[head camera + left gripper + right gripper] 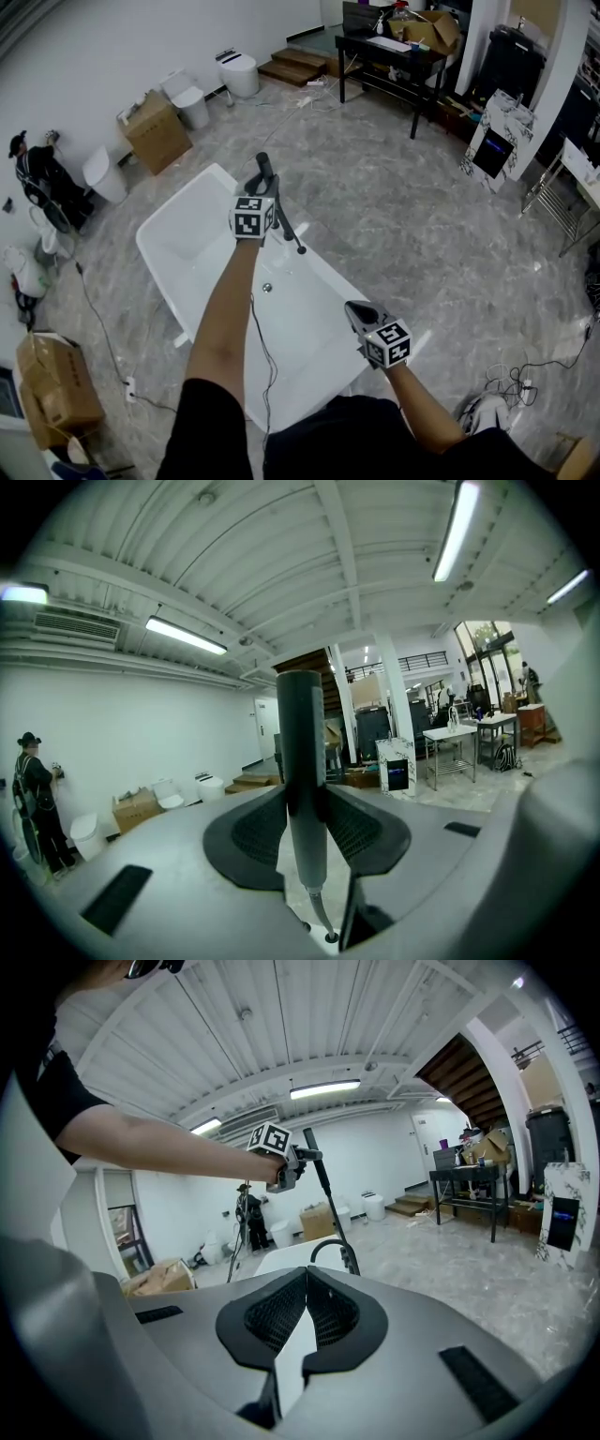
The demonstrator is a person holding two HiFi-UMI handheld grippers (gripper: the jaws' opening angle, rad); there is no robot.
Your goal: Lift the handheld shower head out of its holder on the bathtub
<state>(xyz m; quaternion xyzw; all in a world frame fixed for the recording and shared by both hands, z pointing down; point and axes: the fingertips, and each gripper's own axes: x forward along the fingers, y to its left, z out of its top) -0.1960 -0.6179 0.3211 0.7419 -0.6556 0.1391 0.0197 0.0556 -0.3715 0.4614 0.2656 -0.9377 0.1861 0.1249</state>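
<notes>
Progress: nearly complete, by my reading. Your left gripper pinches the shower head by its grey handle, one jaw on each side. The wand hangs above the bathtub, apparently clear of its holder, with the hose trailing down from its base. Your right gripper is pressed together on nothing, near the tub's near end. What is left: confirm clearance from the holder.

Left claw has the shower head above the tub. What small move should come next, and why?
Probably ease the left claw slightly higher: it grips the shower head handle upright, and the hose below runs down to the bathtub rim, so go gently.
</notes>
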